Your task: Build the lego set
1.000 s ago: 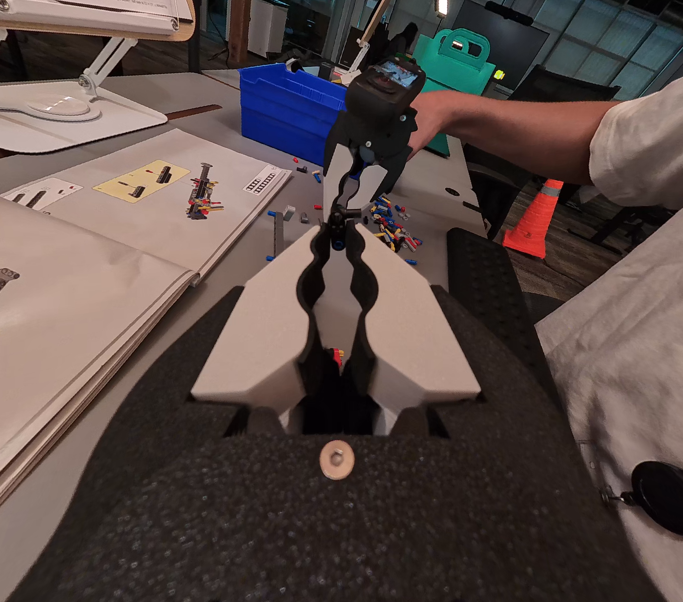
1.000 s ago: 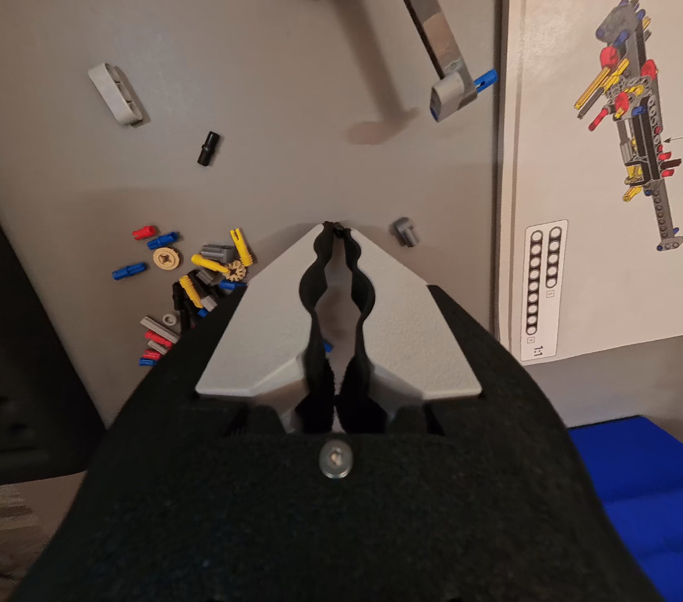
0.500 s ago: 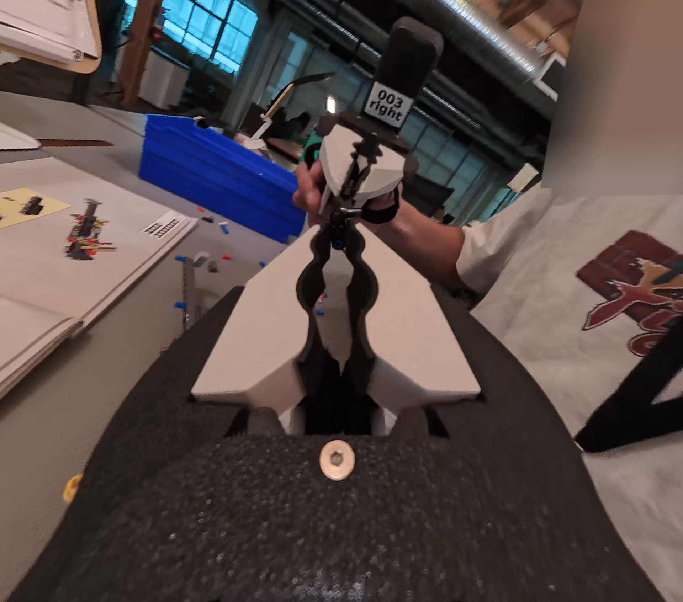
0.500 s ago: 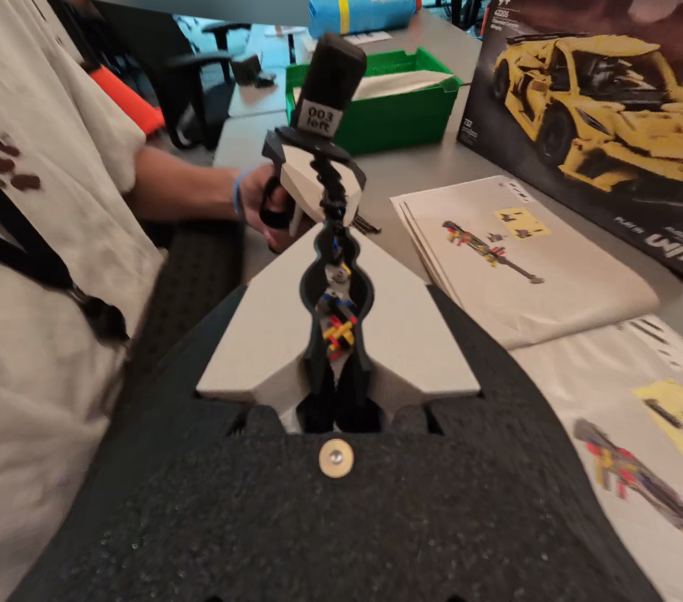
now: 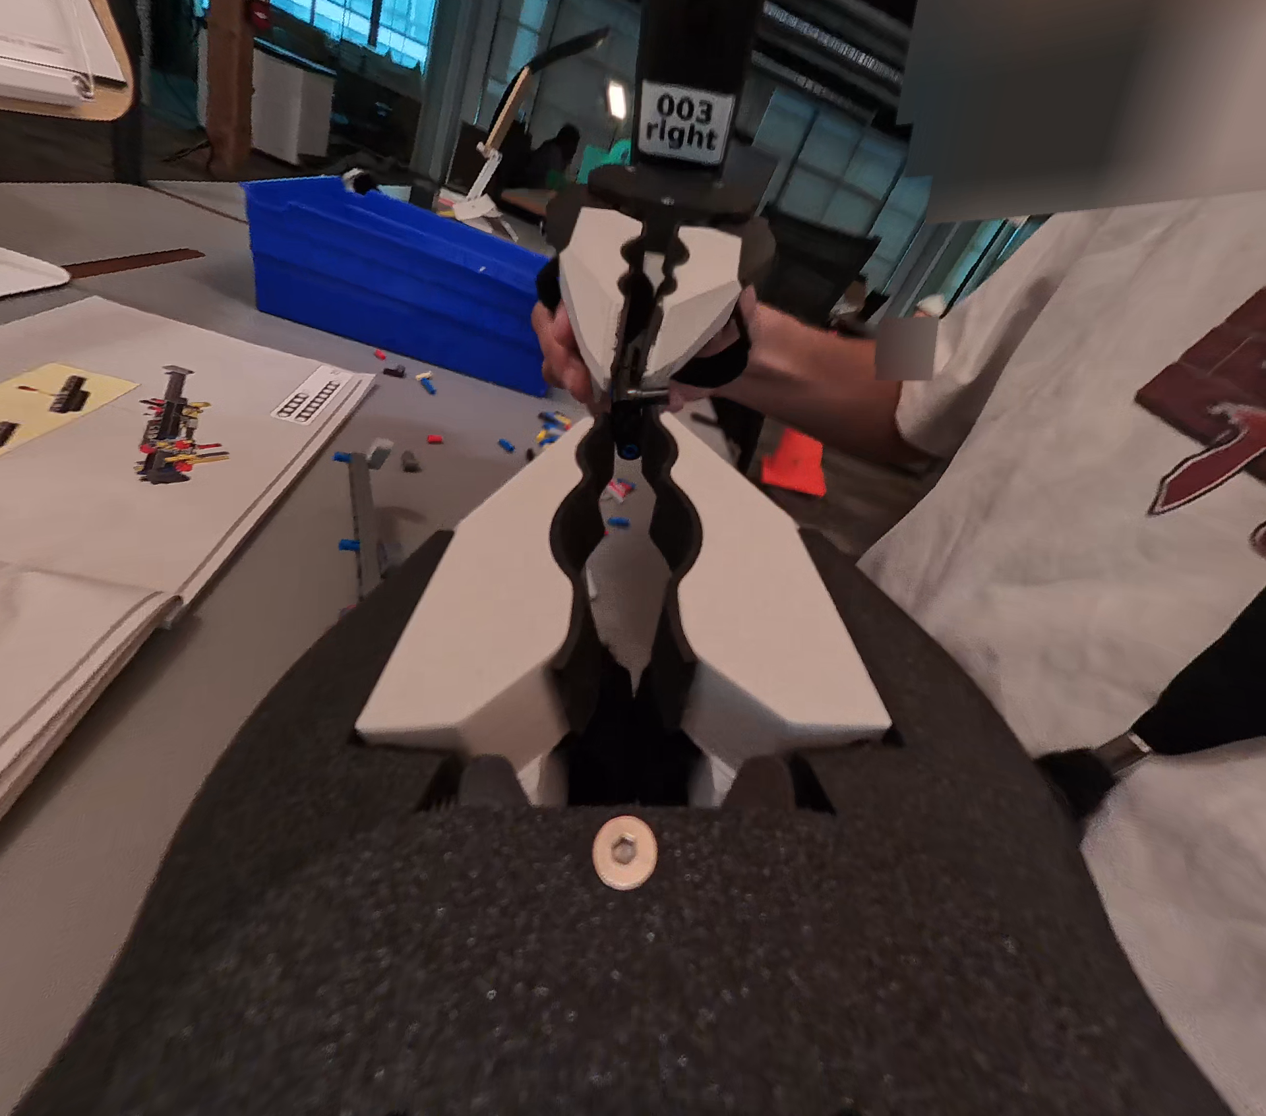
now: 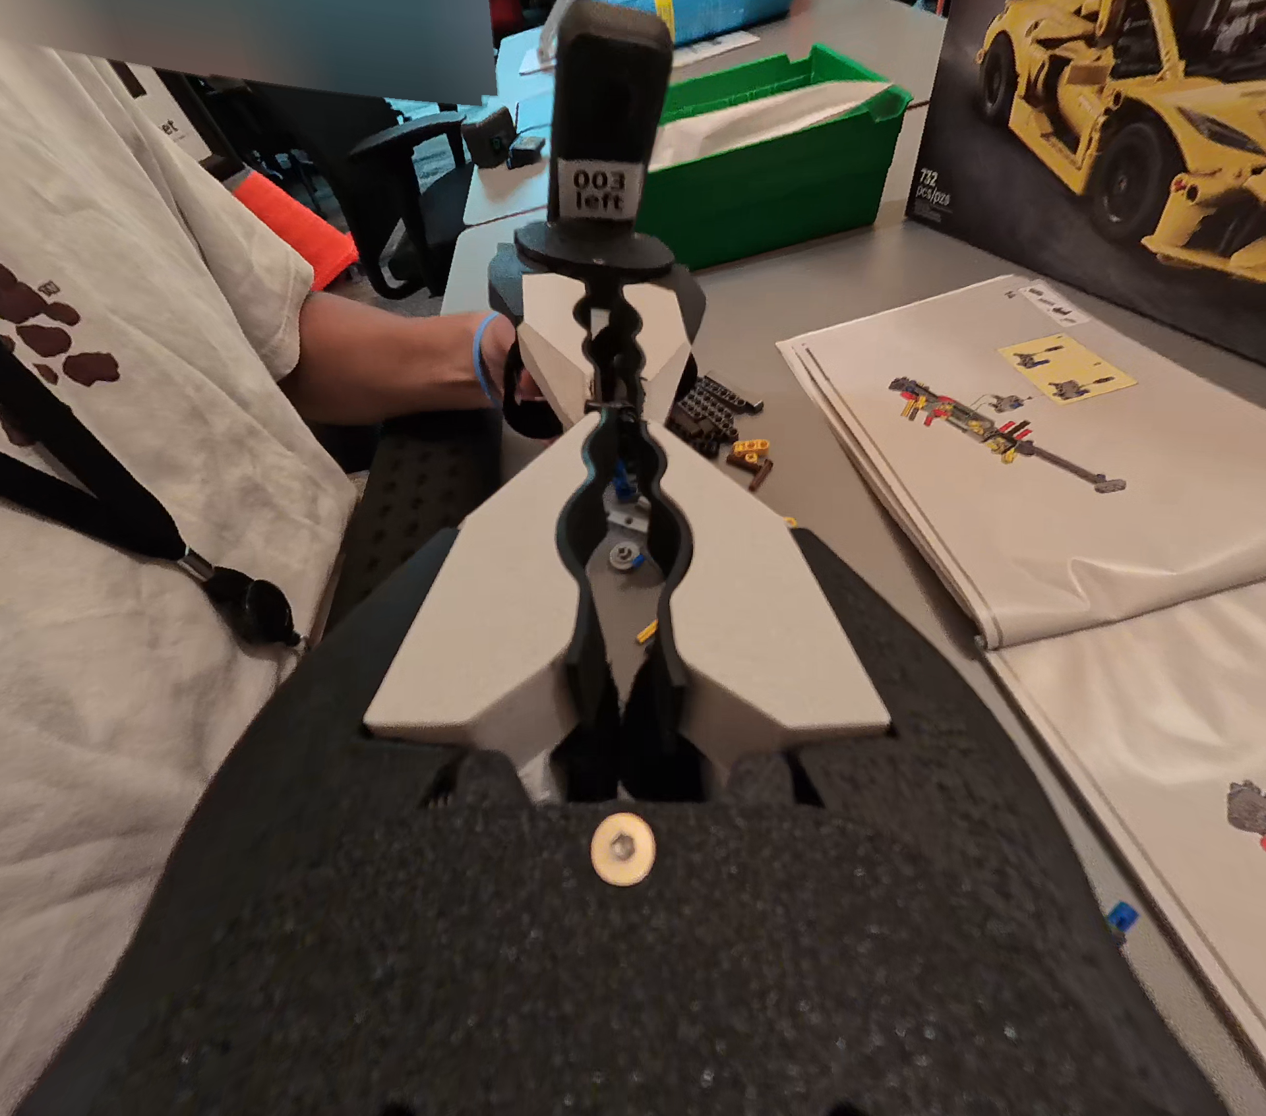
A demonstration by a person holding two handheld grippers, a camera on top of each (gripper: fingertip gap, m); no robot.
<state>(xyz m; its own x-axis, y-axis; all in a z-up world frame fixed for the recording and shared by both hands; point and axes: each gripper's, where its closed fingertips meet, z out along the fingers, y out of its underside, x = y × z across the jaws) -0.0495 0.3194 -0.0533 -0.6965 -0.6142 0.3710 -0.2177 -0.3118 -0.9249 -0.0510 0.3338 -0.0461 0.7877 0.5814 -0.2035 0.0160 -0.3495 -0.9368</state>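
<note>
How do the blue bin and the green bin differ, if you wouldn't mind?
The blue bin, in the left wrist view, sits beyond scattered small pieces, and its inside is hidden. The green bin, in the right wrist view, sits beside the set's box and holds white material. Both are plastic bins on grey tables.

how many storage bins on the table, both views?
2. A blue bin sits beyond the open instruction booklet in the left wrist view; a green bin sits left of the set's box in the right wrist view. More may be out of frame.
</note>
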